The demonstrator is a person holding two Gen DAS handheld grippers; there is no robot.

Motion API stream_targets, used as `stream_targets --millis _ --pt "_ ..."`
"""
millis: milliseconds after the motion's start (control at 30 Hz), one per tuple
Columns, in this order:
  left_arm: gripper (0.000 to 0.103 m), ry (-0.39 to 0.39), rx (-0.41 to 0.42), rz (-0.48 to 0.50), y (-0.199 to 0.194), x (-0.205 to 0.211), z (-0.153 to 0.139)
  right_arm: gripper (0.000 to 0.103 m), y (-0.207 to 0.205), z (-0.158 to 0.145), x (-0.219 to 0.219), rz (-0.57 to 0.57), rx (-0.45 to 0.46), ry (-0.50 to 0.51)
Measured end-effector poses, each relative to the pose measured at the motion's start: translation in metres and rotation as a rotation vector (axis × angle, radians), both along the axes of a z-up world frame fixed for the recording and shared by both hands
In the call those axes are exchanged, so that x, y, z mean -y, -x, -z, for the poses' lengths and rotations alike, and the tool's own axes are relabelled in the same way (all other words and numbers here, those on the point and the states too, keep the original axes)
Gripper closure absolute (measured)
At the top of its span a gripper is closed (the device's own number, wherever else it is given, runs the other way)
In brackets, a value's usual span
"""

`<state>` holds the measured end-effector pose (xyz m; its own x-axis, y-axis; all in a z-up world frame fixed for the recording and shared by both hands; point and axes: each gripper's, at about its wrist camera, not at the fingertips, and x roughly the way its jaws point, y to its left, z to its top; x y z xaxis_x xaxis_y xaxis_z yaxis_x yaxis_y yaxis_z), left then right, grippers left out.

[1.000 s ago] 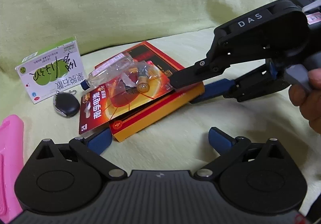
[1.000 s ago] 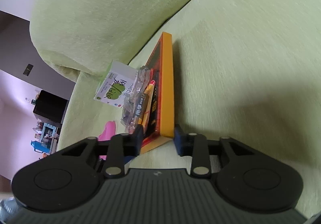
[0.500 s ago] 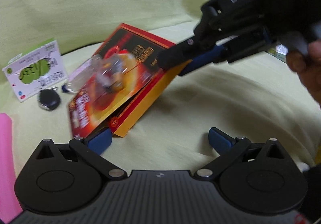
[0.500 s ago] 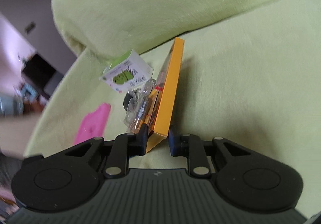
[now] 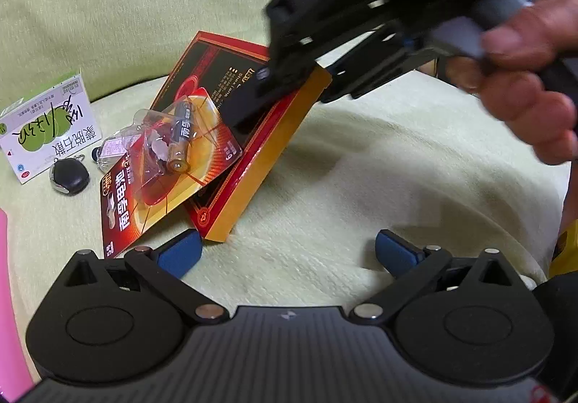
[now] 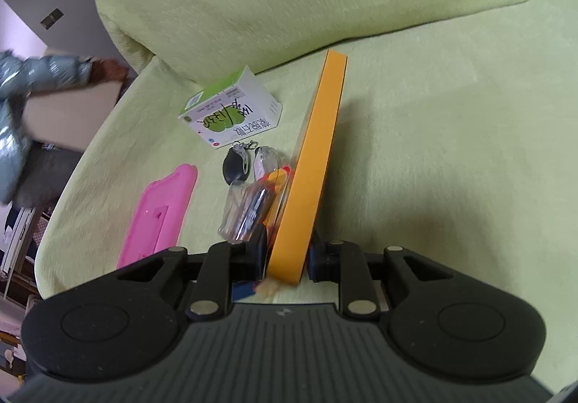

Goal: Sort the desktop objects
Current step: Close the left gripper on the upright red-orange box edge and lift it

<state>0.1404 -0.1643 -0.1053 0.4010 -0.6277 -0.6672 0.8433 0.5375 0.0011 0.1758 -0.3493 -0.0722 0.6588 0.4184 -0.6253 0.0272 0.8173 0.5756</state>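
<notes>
Right gripper [image 6: 285, 260] is clamped on the near edge of the red/orange box [image 6: 314, 164], one finger on each face; the box is tilted up on its far corner, which rests on the green cushion [image 6: 433, 150]. In the left view the same gripper [image 5: 285, 85] comes in from 1 o'clock, a hand [image 5: 520, 77] on its grip, blurred. The box [image 5: 253, 164] slopes down toward 7 o'clock. The battery pack [image 5: 162, 164] lies against the box's red face, lower end at the cushion [image 5: 361, 157], one battery visible in the torn blister. Left gripper [image 5: 285, 251] has its fingers wide apart, holding nothing; its left fingertip [image 5: 180, 251] sits just beside the box's low corner and the pack's edge, contact unclear. A small clear bottle [image 5: 115, 150] sits at 9 o'clock of the pack, partly under it. The key fob [image 5: 68, 175] is just beyond it at 9 o'clock, with the white/green carton [image 5: 47, 128] behind it. A pink case [image 6: 159, 211] lies at 8 o'clock of the fob [image 6: 234, 164] in the right view. A blurred person [image 6: 21, 106] carrying a cardboard box is at the frame's 9 o'clock edge.
</notes>
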Motion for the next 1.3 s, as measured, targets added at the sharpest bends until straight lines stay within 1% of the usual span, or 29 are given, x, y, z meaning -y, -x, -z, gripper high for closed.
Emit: stream_targets --millis 67,200,367,433,500,600,700,867,1000,1167,1200,1267,1300 --pt "0.000 -0.001 0.000 0.000 0.001 0.000 -0.001 0.085 -0.005 0.003 -0.001 0.002 -0.007 0.001" --pt "0.001 -0.004 0.001 0.026 0.011 0.001 -0.003 0.085 0.006 -0.005 -0.009 -0.022 0.010 0.081" --pt "0.001 -0.024 0.014 0.075 0.027 0.002 -0.006 0.087 0.035 -0.022 -0.003 -0.041 0.008 0.193" --pt "0.001 -0.030 0.019 0.094 0.034 0.002 -0.007 0.087 0.050 -0.030 -0.002 -0.063 0.001 0.258" --pt "0.000 -0.036 0.024 0.107 0.038 0.001 -0.008 0.087 0.062 -0.034 -0.005 -0.106 -0.030 0.304" --pt "0.000 -0.050 0.031 0.107 0.040 0.001 -0.007 0.086 0.071 -0.036 -0.011 -0.139 -0.048 0.348" --pt "0.001 -0.060 0.042 0.092 0.041 0.001 -0.009 0.080 0.066 -0.037 -0.013 -0.137 -0.067 0.380" --pt "0.001 -0.092 0.083 0.067 0.040 0.002 -0.012 0.079 0.044 -0.036 -0.022 -0.165 -0.083 0.422" --pt "0.000 -0.125 0.112 0.070 0.043 0.007 -0.011 0.078 0.028 -0.027 -0.022 -0.168 -0.131 0.400" --pt "0.000 -0.133 0.128 0.080 0.046 0.007 -0.012 0.078 0.015 -0.014 -0.022 -0.173 -0.199 0.365" --pt "0.000 -0.138 0.134 0.082 0.047 0.006 -0.012 0.079 0.014 -0.012 -0.022 -0.175 -0.210 0.358" --pt "0.000 -0.151 0.147 0.089 0.048 0.007 -0.013 0.086 0.018 -0.012 -0.024 -0.187 -0.202 0.360" --pt "0.001 -0.160 0.155 0.096 0.048 0.007 -0.013 0.087 0.021 -0.014 -0.026 -0.199 -0.196 0.373"
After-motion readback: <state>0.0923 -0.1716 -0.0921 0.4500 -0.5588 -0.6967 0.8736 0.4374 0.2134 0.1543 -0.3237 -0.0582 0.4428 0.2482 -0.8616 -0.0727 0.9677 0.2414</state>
